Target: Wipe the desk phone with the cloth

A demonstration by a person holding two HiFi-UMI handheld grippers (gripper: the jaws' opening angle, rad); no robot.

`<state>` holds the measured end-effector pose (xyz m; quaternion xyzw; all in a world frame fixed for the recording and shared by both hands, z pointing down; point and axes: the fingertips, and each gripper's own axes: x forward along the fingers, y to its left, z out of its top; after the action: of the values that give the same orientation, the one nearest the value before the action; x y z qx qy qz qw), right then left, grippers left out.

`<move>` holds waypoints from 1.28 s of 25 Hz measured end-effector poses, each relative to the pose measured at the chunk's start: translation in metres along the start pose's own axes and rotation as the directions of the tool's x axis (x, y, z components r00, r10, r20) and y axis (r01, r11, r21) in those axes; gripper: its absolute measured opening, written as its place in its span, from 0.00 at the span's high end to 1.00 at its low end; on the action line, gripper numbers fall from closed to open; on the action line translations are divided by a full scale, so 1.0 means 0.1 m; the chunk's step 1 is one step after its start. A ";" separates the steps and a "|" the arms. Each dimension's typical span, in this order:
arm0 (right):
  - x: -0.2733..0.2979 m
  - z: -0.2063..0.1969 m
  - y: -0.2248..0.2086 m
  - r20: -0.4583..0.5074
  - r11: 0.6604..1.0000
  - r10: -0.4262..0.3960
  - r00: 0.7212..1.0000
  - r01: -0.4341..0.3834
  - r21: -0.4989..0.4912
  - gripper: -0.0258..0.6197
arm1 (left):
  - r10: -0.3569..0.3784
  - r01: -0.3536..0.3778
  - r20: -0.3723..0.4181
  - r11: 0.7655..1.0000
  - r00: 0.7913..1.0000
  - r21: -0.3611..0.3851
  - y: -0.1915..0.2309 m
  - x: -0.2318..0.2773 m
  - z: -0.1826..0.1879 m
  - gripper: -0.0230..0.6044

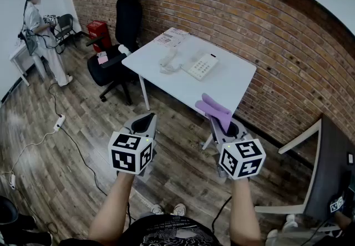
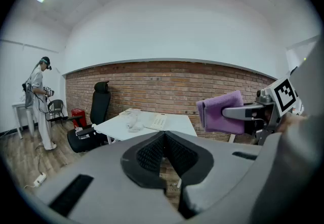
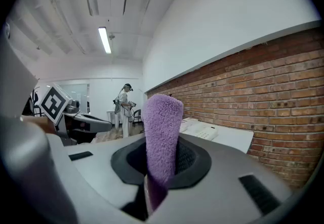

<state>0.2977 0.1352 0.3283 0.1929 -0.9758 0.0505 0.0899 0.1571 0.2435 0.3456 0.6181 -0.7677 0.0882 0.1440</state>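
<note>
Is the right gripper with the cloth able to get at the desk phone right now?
Probably not yet: the right gripper holds the cloth short of the table, and the desk phone lies farther in. Nothing stands between them.

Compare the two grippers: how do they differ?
The right gripper grips the purple cloth; the left gripper holds nothing. The left gripper's jaws meet; the right gripper's are parted by the cloth. Both carry a marker cube and are short of the desk phone.
</note>
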 end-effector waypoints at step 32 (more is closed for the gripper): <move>1.86 0.06 -0.11 -0.076 0.995 -0.082 0.994 0.085 0.046 0.89 | -0.123 0.123 -0.026 0.992 0.992 -0.009 1.52 1.39 0.34 0.95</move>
<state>0.1313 0.0562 0.3589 0.2337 -0.9613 0.0776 0.1235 -0.0217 0.1376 0.3656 0.6626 -0.7264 0.0846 0.1617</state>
